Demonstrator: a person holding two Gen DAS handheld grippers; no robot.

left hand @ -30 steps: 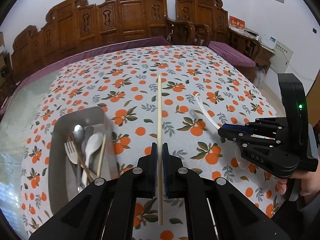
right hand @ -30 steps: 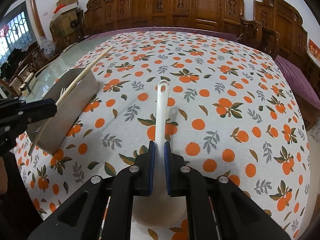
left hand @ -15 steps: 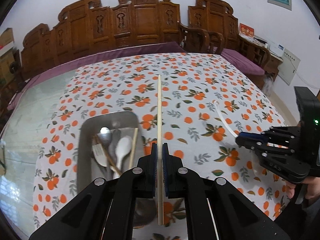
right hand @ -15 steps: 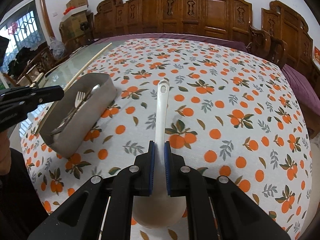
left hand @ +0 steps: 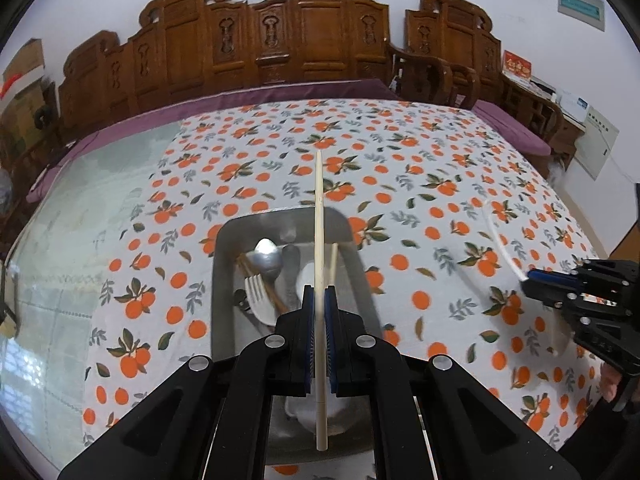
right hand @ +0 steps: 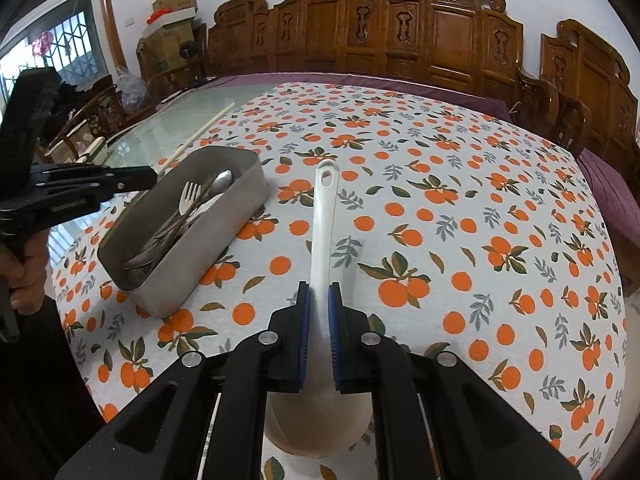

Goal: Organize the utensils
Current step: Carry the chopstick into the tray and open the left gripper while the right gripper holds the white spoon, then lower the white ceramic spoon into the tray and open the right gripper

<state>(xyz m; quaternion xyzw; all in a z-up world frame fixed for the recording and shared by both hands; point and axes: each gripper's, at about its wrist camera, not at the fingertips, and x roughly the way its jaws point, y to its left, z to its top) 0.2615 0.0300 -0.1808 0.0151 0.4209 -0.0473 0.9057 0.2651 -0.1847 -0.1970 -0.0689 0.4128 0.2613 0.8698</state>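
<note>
Now clamped tight on a pale chopstick [left hand: 319, 240] at frame centre of the left wrist view: left gripper [left hand: 319, 320], jaws nearly closed, stick running straight up the picture and poking out below the pads. Directly beneath, a grey metal tray [left hand: 224, 240] holding a fork [left hand: 256, 288], a metal spoon [left hand: 266, 252], brown chopsticks and one matching pale stick.

Best lowered until close above the tray floor, kept parallel to the tray's long walls, then let go gently; dropped from height or askew, likely to bounce off the heap or catch the rim.

Similarly gripped in the right wrist view: right gripper [right hand: 319, 320], jaws closed on the neck of a white ladle [right hand: 322, 220], bowl low in the frame, handle pointing up-centre over the orange-print tablecloth [right hand: 480, 200]. Tray at left of that frame, well apart from the ladle. Probably wise to hold back there until the left side clears the tray, to avoid a clash above it.
</note>
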